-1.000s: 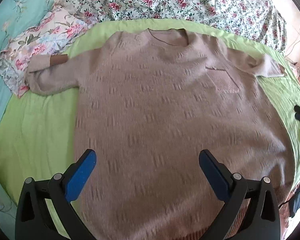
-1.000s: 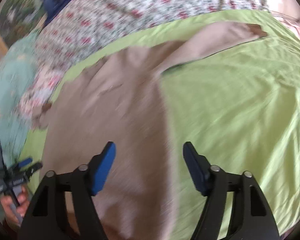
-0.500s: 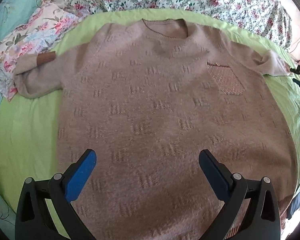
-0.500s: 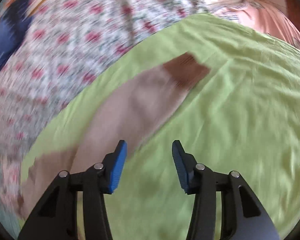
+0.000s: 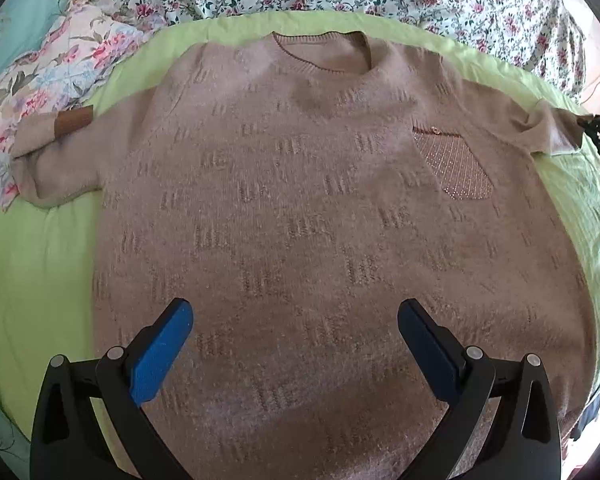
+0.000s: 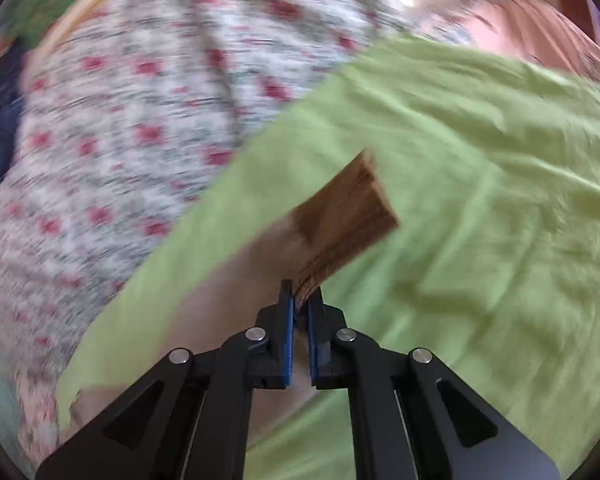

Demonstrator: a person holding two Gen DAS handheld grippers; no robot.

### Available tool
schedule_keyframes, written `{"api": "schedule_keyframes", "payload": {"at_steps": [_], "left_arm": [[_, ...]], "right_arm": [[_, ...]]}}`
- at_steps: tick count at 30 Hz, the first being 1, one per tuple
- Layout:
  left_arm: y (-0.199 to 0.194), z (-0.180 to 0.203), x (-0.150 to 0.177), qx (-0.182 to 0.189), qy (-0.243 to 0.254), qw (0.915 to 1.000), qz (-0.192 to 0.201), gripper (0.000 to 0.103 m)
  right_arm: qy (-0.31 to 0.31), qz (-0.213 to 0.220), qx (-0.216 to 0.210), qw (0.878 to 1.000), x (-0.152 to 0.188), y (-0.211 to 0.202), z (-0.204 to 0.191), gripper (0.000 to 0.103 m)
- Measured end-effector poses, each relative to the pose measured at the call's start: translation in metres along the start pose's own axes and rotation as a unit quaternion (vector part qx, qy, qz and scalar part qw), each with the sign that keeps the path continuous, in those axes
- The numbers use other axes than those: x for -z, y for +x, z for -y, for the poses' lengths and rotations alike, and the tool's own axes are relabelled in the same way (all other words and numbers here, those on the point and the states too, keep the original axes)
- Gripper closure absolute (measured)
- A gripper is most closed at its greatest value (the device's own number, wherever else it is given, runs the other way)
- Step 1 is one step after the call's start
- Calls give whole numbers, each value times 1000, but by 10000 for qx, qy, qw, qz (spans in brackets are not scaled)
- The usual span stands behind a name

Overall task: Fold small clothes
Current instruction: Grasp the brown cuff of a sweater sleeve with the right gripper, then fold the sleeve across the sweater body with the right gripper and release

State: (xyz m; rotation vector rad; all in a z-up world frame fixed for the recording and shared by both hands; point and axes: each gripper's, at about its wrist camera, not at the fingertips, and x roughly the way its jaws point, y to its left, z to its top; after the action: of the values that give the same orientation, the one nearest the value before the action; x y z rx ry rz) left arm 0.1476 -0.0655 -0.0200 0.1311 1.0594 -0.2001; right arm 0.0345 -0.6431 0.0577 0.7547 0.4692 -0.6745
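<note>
Sweater (image 5: 300, 220): taupe knit, lying front-up and flat on the green sheet (image 5: 32, 280), neckline toward 12 o'clock in the left wrist view, chest pocket (image 5: 452, 168) at 2 o'clock. Left gripper (image 5: 294, 344) hangs over the hem area, jaws wide, nothing between them. Right gripper (image 6: 299, 312) is clamped narrow on the brown cuff (image 6: 348, 216) of the sleeve out at 3 o'clock; right view blurred, so depth of bite is hard to tell. Other sleeve doubled back at 9 o'clock, its cuff (image 5: 74, 122) against the floral pillow (image 5: 40, 84). Step in hand, as judged: carry the held sleeve across the chest. Lift low, sweep toward 9 o'clock, lay cuff flat past the pocket, avoid dragging the shoulder.
</note>
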Motion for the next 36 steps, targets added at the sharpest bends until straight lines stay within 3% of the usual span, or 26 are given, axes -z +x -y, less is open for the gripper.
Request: {"api": "schedule_keyframes", "payload": {"at_steps": [4, 7, 10, 13, 19, 25, 27, 28, 30, 33, 36], "left_arm": [[-5, -10, 3, 43, -64, 9999, 80, 0], [-12, -20, 4, 50, -152, 9997, 193, 0], [-17, -32, 5, 63, -241, 9992, 308, 0], [-21, -47, 4, 135, -323, 9985, 419, 0], [-17, -68, 4, 358, -492, 9970, 471, 0], [-1, -69, -10, 719, -596, 9946, 453, 0], [9, -64, -21, 833, -556, 9940, 434, 0], [15, -60, -29, 938, -523, 9933, 433, 0], [32, -51, -47, 1026, -503, 9928, 366, 0], [59, -37, -78, 1102, -478, 9923, 285, 0], [86, -31, -112, 1000, -527, 9933, 231, 5]], "right_arm": [[-575, -395, -809, 9943, 38, -17, -75, 96], [-930, -855, -1465, 9811, 84, -21, -138, 96], [-1094, -1474, -2174, 9587, 143, -13, -204, 96], [-1280, -1998, -2607, 9358, 199, -1, -258, 96], [-1710, -2891, -2909, 8958, 297, 30, -341, 96], [-2079, -3563, -2799, 8669, 361, 59, -373, 92], [-2045, -3757, -2708, 8624, 368, 62, -370, 83], [-1949, -3861, -2738, 8590, 367, 63, -366, 66], [-1707, -3818, -2921, 8601, 358, 56, -355, 51], [-1609, -3422, -3049, 8741, 330, 33, -338, 48], [-1448, -2936, -2979, 8967, 303, 3, -307, 48]]}}
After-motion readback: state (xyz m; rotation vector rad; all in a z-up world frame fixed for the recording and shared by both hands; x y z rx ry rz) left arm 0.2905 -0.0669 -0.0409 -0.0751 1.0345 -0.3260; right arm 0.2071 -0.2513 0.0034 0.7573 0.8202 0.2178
